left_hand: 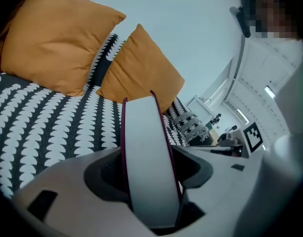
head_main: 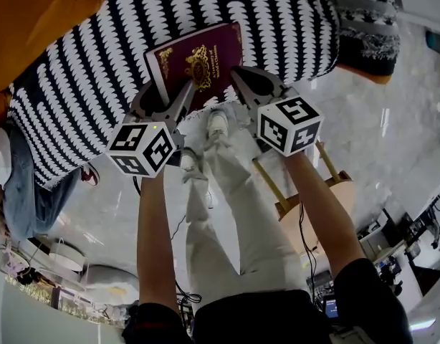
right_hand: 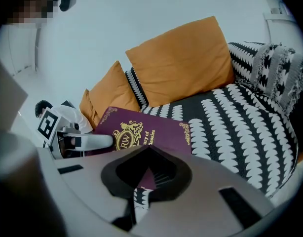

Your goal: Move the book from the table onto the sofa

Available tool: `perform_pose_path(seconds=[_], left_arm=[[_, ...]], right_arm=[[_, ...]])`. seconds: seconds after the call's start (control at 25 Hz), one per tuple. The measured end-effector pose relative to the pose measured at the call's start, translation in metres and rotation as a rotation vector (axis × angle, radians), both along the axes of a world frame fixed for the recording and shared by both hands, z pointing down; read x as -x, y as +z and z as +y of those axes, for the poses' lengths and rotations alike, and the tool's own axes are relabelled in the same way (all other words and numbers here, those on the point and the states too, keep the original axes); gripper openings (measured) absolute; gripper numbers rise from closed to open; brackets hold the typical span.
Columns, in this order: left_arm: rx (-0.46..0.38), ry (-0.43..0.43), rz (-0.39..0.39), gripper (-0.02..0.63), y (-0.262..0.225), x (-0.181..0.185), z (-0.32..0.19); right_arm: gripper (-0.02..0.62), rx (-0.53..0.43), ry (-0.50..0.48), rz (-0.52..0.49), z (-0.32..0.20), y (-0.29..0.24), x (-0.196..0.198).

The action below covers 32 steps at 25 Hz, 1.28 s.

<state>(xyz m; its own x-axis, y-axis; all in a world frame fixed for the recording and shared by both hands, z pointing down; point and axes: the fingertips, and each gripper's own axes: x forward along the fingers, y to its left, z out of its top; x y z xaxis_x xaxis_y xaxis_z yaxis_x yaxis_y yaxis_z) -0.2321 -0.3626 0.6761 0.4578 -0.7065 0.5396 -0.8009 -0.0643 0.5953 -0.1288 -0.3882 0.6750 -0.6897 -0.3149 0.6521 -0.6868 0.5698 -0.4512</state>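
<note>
The right gripper [right_hand: 147, 151] pinches the near corner of the dark red book [right_hand: 156, 132] above the patterned sofa [right_hand: 240, 127].

book [head_main: 198, 59] btm edge hid by left gripper [head_main: 168, 92] | cushion [head_main: 34, 13] cut off top-left

The book [head_main: 198, 59] — matt maroon cover, shiny gilt print; sofa [head_main: 84, 84] and cushions [right_hand: 183, 58] — woven cloth; floor [head_main: 392, 142] glossy.

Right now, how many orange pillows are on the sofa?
2 orange pillows: one beside the patterned pillow, one left of it, behind the book. More may be hidden.
</note>
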Motion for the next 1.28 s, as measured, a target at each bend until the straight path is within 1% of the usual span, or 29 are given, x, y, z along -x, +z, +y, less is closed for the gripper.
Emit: perform_pose_path(seconds=[0.08, 0.24, 0.32, 0.4, 0.44, 0.48, 0.64, 0.76, 0.88, 0.92, 0.96, 1.08, 1.16, 1.28], left_arm=[[0.022, -0.007, -0.025, 0.278, 0.007, 0.005, -0.002], [0.071, -0.036, -0.108, 0.325, 0.024, 0.021, 0.002], [0.075, -0.062, -0.169, 0.341, 0.03, 0.033, 0.005], [0.066, -0.104, -0.254, 0.35, 0.031, 0.049, 0.01], [0.061, -0.124, -0.283, 0.353, 0.03, 0.056, 0.012], [0.057, -0.138, -0.296, 0.353, 0.029, 0.061, 0.014], [0.06, -0.147, -0.279, 0.353, 0.026, 0.062, 0.017], [0.065, -0.126, -0.278, 0.353, 0.026, 0.057, 0.018], [0.054, -0.087, -0.282, 0.348, 0.025, 0.049, 0.019], [0.05, -0.075, -0.283, 0.337, 0.024, 0.046, 0.02], [0.05, -0.066, -0.284, 0.313, 0.023, 0.043, 0.023], [0.059, -0.046, -0.305, 0.215, 0.021, 0.035, 0.03], [0.057, -0.028, -0.314, 0.172, 0.017, 0.03, 0.035], [0.052, -0.009, -0.304, 0.137, 0.008, 0.026, 0.041]], right_arm=[[0.017, 0.01, -0.002, -0.003, 0.0, 0.005, 0.001], [0.017, 0.038, -0.015, 0.008, 0.006, 0.018, 0.004], [0.017, 0.042, -0.018, 0.009, 0.008, 0.02, 0.007], [0.017, 0.041, -0.021, 0.003, 0.01, 0.019, 0.01], [0.017, 0.036, -0.023, 0.001, 0.011, 0.018, 0.012], [0.017, 0.03, -0.025, 0.0, 0.012, 0.016, 0.013], [0.017, 0.02, -0.027, -0.002, 0.011, 0.011, 0.015], [0.017, 0.029, -0.027, -0.002, 0.009, 0.012, 0.015], [0.017, 0.03, -0.027, -0.002, 0.008, 0.014, 0.013], [0.017, 0.031, -0.029, -0.002, 0.009, 0.014, 0.012], [0.017, 0.031, -0.032, -0.002, 0.011, 0.014, 0.011], [0.017, 0.021, -0.032, -0.008, 0.015, 0.007, 0.008], [0.017, 0.012, -0.014, -0.016, 0.016, 0.0, 0.005], [0.017, -0.008, 0.012, -0.024, 0.018, -0.013, 0.005]])
